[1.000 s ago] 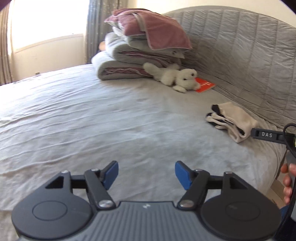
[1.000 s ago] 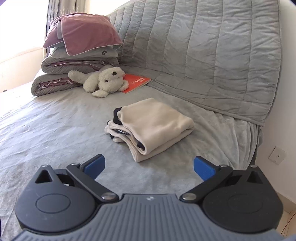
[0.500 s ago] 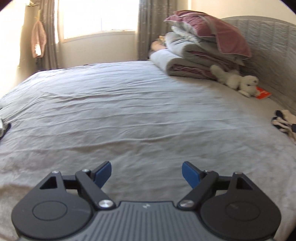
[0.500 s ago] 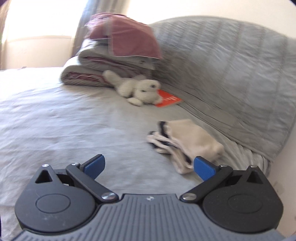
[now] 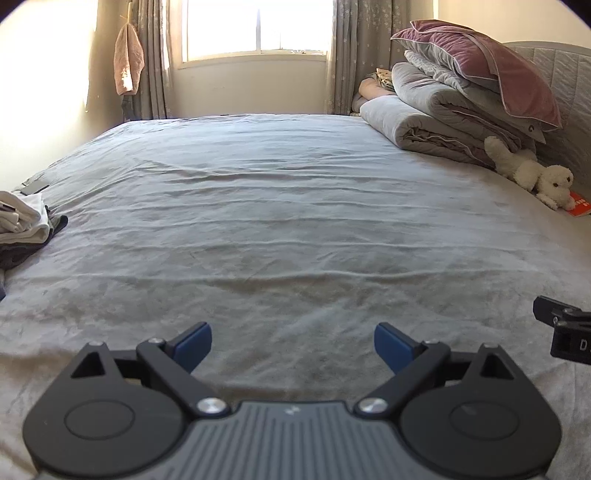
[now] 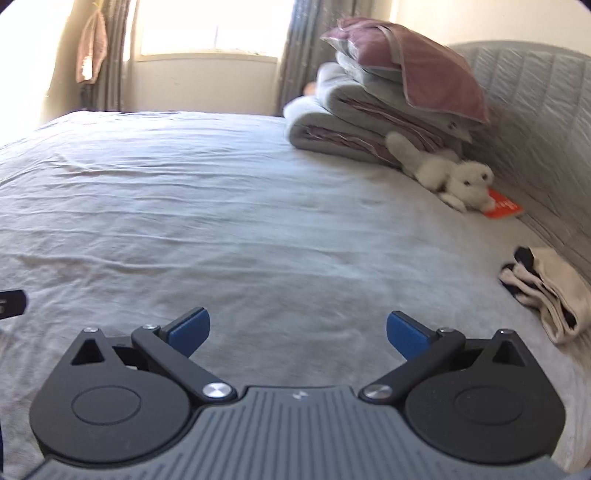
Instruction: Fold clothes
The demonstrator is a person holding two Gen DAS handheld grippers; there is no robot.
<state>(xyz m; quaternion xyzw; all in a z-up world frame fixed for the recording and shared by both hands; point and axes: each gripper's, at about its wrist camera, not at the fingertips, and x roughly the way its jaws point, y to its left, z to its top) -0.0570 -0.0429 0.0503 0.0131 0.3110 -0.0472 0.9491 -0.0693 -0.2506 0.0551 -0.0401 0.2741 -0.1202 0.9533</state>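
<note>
A folded cream garment with dark trim [image 6: 550, 291] lies on the grey bed [image 6: 221, 221] at the far right, near the headboard. A loose pile of white and dark clothes [image 5: 26, 225] sits at the bed's left edge in the left wrist view. My left gripper [image 5: 293, 345] hovers over bare sheet, its jaws opening with nothing between them. My right gripper [image 6: 298, 330] is open and empty too, left of the folded garment. Part of the right gripper [image 5: 565, 328] shows at the right edge of the left wrist view.
Folded duvets topped by a mauve pillow [image 5: 476, 77] are stacked against the quilted headboard [image 6: 543, 122]. A white plush toy [image 6: 450, 177] and an orange booklet [image 6: 504, 208] lie beside them. A window [image 5: 258, 29] with curtains is at the far side.
Both views have swung left, away from the folded garment towards the window and the bed's middle. The left jaws have widened. The clothes pile has come into the left view.
</note>
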